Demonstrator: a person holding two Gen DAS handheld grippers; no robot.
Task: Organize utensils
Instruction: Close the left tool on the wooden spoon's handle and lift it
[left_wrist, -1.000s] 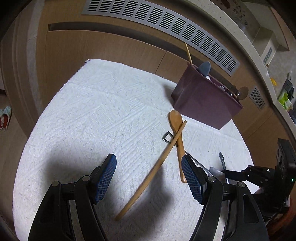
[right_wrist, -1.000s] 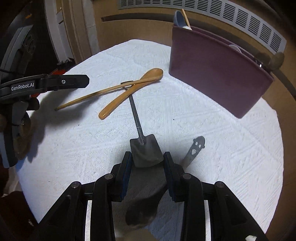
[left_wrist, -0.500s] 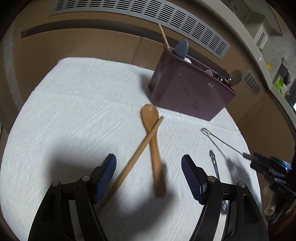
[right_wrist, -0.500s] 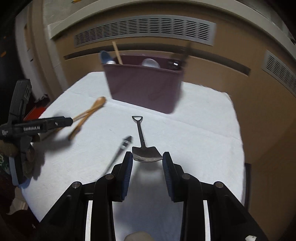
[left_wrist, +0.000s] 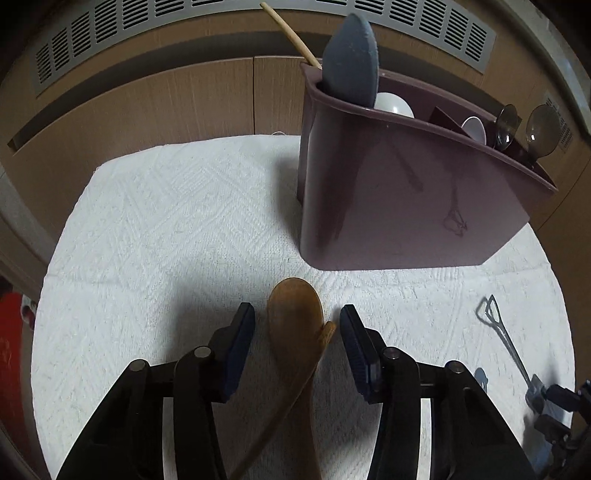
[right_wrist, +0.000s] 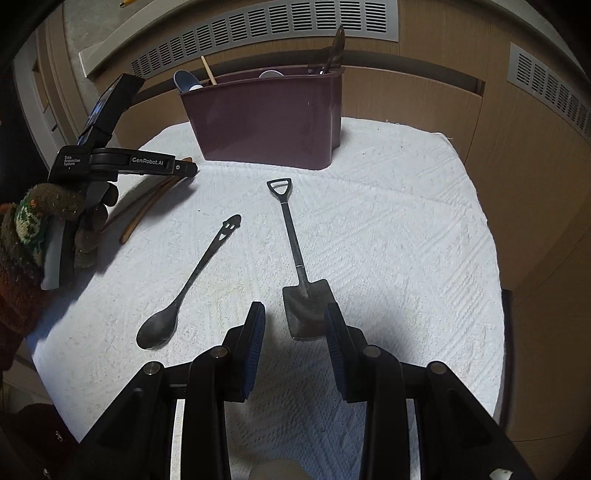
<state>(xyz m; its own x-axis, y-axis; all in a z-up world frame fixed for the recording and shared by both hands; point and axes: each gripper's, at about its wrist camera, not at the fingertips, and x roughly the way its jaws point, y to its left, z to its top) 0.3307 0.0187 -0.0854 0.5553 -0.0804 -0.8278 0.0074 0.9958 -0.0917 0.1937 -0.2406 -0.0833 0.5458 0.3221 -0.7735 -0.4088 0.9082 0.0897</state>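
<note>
White lettering on the black body of the left gripper (right_wrist: 181, 168) reads "GenRobot.AI", with a smaller label, "Data Acquisition System", further back; a hand in a brown and green knitted glove (right_wrist: 55, 218) holds it. Its jaws are closing around the bowl of a brown wooden spoon (left_wrist: 295, 325), though the blue ribbed pads (left_wrist: 242, 343) do not press it yet. That spoon lies on the white textured cloth (left_wrist: 147, 221), bowl toward the dark purple plastic utensil holder (left_wrist: 399, 199), handle running back under the gripper. A thin wooden stick (left_wrist: 325, 336) crosses it at the neck.

The right gripper (right_wrist: 293, 325) stands released over the blade of a small grey metal shovel-shaped spoon (right_wrist: 301, 280), pads clear of it. Its long axis points its D-shaped handle at the holder. Just beside it lies a grey metal spoon with a smiling face cut into its handle (right_wrist: 192, 280), bowl nearest the gripper, handle angled toward the holder.
</note>
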